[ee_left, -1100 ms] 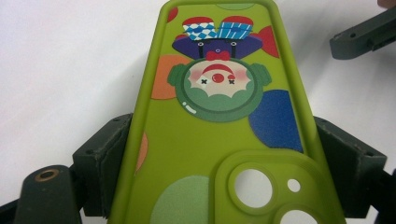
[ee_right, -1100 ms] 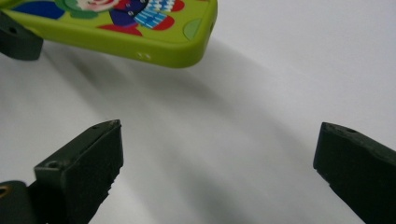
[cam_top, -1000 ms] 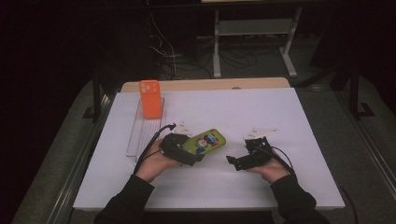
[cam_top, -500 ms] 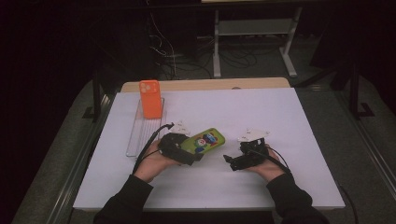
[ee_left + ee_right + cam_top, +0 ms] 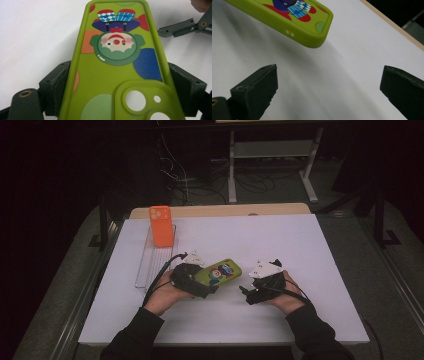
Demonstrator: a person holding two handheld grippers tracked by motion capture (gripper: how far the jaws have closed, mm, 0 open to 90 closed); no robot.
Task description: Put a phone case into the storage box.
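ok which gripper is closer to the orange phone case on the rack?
Left. The left gripper sits just in front of the orange phone case, clamping the green case; the right gripper is farther off to the right.

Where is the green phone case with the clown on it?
The green clown phone case is near the middle of the white table in the high view, clamped in the left tongs. The open right tongs sit just beside its free end.

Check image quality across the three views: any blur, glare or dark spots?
High view: white table evenly lit, surroundings almost black, slightly soft. Left gripper view: green phone case sharp, no glare, table washed out pale. Right gripper view: soft diagonal shadows on the table under the case; near black jaws slightly out of focus.
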